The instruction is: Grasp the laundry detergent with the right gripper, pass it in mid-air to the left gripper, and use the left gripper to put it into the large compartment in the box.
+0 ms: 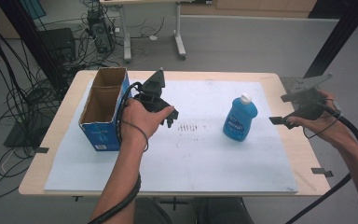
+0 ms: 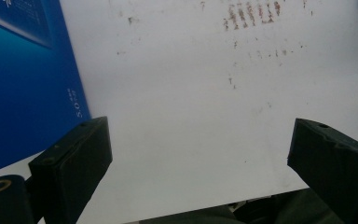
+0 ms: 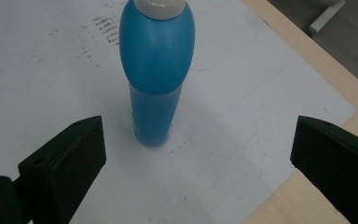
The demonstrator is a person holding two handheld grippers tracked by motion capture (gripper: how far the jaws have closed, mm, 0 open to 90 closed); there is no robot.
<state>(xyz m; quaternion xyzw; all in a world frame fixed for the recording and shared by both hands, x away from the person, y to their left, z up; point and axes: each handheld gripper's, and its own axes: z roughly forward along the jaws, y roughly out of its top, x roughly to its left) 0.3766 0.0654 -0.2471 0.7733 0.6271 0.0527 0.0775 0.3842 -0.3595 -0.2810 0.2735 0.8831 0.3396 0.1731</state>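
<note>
The blue bottle (image 1: 240, 117) stood upright with its white cap on top, on the white sheet (image 1: 205, 158) covering the bench, well to the right of the open blue carton (image 1: 103, 108). The right tongs (image 3: 198, 144) were spread wide and empty, aimed at the bottle from its right, likely lining up a sideways grasp. The left tongs (image 2: 200, 149) also gaped wide and held nothing, hovering just beside the carton, perhaps ready to steady it.
</note>
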